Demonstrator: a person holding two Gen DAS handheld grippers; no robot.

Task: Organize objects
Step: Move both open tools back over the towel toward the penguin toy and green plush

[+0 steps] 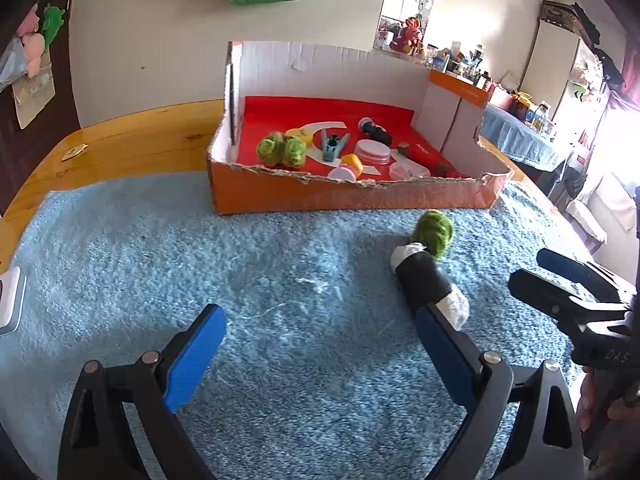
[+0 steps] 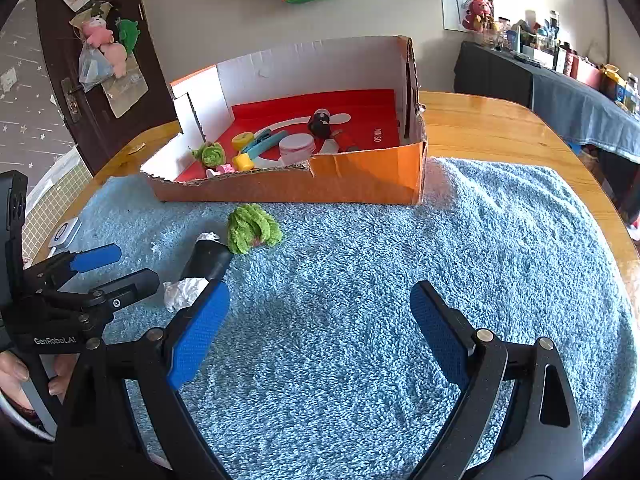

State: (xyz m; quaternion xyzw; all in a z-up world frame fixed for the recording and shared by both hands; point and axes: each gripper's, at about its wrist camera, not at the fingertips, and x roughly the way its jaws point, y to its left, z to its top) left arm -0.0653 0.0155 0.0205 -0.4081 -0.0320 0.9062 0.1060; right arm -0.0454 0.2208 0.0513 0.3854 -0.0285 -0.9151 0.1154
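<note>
A black roll with crumpled white paper at both ends lies on the blue towel, and a green fuzzy toy touches its far end. Behind them stands an orange cardboard box with a red floor, holding several small items: green fuzzy toys, yellow pieces, a teal clip, pink lids. My left gripper is open over bare towel, its right finger just in front of the roll's near end. My right gripper is open too, the roll beyond its left finger. Both hold nothing.
The towel covers a wooden table, whose edge curves round on the right. A small white device sits at the towel's left edge. A person's hand holds the left gripper's handle. A dark door stands behind.
</note>
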